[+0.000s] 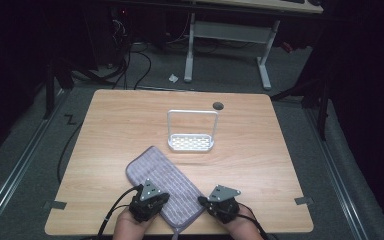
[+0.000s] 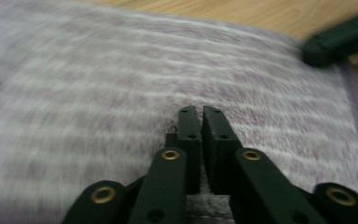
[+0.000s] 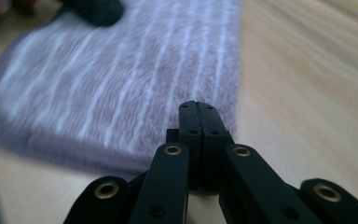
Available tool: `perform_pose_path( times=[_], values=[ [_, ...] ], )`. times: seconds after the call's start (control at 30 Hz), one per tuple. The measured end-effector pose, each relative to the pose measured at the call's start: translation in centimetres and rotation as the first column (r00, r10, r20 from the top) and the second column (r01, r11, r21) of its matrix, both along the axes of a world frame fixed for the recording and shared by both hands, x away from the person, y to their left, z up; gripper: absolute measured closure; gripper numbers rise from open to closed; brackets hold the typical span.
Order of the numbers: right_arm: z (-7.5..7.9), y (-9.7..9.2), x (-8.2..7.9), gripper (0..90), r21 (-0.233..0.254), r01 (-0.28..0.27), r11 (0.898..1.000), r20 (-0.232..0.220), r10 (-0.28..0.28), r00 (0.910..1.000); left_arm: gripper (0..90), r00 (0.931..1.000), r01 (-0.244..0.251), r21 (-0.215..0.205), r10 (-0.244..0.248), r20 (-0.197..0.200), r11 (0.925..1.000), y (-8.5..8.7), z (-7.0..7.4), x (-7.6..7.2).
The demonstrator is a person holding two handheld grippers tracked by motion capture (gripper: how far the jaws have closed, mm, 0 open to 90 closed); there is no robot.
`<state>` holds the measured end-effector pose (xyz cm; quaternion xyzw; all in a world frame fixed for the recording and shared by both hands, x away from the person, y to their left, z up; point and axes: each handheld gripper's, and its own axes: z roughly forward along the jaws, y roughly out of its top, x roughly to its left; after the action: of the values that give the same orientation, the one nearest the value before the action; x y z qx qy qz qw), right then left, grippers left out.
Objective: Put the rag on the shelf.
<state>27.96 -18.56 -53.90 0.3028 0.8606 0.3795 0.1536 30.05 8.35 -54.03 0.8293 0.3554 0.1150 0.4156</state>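
towel: purple striped, lower centre, on wooden table
left gripper: jaws nearly together, over towel
right gripper: jaws together, at towel's edge
white rack: mid-frame

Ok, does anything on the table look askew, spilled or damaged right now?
Only the purple towel: it lies diagonally to the table edges, its near corner at the front edge. The white rack stands upright, and nothing looks spilled or damaged.

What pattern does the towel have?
Purple-grey towel with thin pale stripes, clearest in the right gripper view.
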Motion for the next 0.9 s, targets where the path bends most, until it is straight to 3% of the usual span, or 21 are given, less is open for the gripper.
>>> perform_pose_path(
  times=[0.07, 0.17, 0.2, 0.3, 0.4, 0.43, 0.47, 0.53, 0.6, 0.7, 0.8, 0.83, 0.9],
  values=[
    [0.0, -0.5, -1.4, 90.0, 0.025, -0.005, 1.000, -0.027, 0.006, 0.9996, 77.3, 0.9999, -0.011, -0.022, 0.010, -0.010, 0.9997, 0.1, 0.1, -0.1],
    [1.0, -0.5, -1.9, 89.7, 0.064, -0.007, 0.998, -0.003, 0.007, 1.0000, 65.8, 0.9995, -0.031, -0.041, 0.031, 0.002, 0.9987, 0.7, 0.6, -0.6],
    [1.5, -0.3, -1.3, 89.6, 0.080, -0.002, 0.997, 0.008, 0.001, 1.0000, 63.0, 0.9990, -0.045, -0.050, 0.045, 0.005, 0.9977, 1.0, 0.6, -0.6],
    [2.2, 1.6, 2.1, 89.5, 0.067, -0.004, 0.998, 0.027, 0.002, 0.9996, 60.7, 0.9968, -0.080, -0.035, 0.080, -0.008, 0.9962, 1.7, 0.5, -0.5],
    [1.9, 3.8, 6.3, 89.5, 0.039, 0.012, 0.999, 0.013, -0.012, 0.9998, 62.1, 0.9961, -0.086, -0.035, 0.085, -0.024, 0.9957, 2.1, 0.3, -0.2],
    [1.9, 3.8, 6.3, 89.5, 0.039, 0.012, 0.999, 0.013, -0.012, 0.9998, 63.6, 0.9961, -0.086, -0.035, 0.085, -0.024, 0.9957, 2.1, 0.3, -0.2],
    [1.6, 5.1, 8.6, 89.6, 0.019, 0.024, 1.000, -0.006, -0.024, 0.9997, 64.7, 0.9968, -0.077, -0.019, 0.077, -0.021, 0.9969, 1.9, 0.2, -0.2],
    [1.0, 5.7, 9.9, 89.8, -0.007, 0.025, 1.000, -0.036, -0.025, 0.9990, 64.9, 0.9978, -0.061, -0.017, 0.061, -0.025, 0.9980, 2.0, 0.1, -0.3],
    [0.6, 5.5, 9.6, 90.0, -0.014, 0.017, 1.000, -0.034, -0.017, 0.9993, 65.4, 0.9980, -0.050, -0.032, 0.049, -0.041, 0.9982, 2.0, 0.1, -0.4],
    [0.4, 4.2, 7.7, 90.0, -0.008, 0.013, 1.000, -0.031, -0.014, 0.9994, 66.1, 0.9982, -0.015, -0.045, 0.013, -0.058, 0.9989, 1.8, 0.1, -0.6],
    [0.3, 2.5, 5.8, 90.0, -0.002, 0.021, 1.000, -0.030, -0.022, 0.9993, 66.3, 0.9985, 0.001, -0.054, -0.004, -0.055, 0.9985, 1.2, 0.0, -0.5],
    [0.3, 2.5, 5.8, 90.0, -0.002, 0.021, 1.000, -0.030, -0.022, 0.9993, 66.5, 0.9985, 0.001, -0.054, -0.004, -0.055, 0.9985, 1.2, 0.0, -0.5],
    [0.3, 0.6, 4.2, 90.0, -0.001, 0.047, 0.999, -0.024, -0.047, 0.9986, 66.6, 0.9979, 0.024, -0.058, -0.027, -0.058, 0.9980, -0.1, 0.0, 0.8]
  ],
)
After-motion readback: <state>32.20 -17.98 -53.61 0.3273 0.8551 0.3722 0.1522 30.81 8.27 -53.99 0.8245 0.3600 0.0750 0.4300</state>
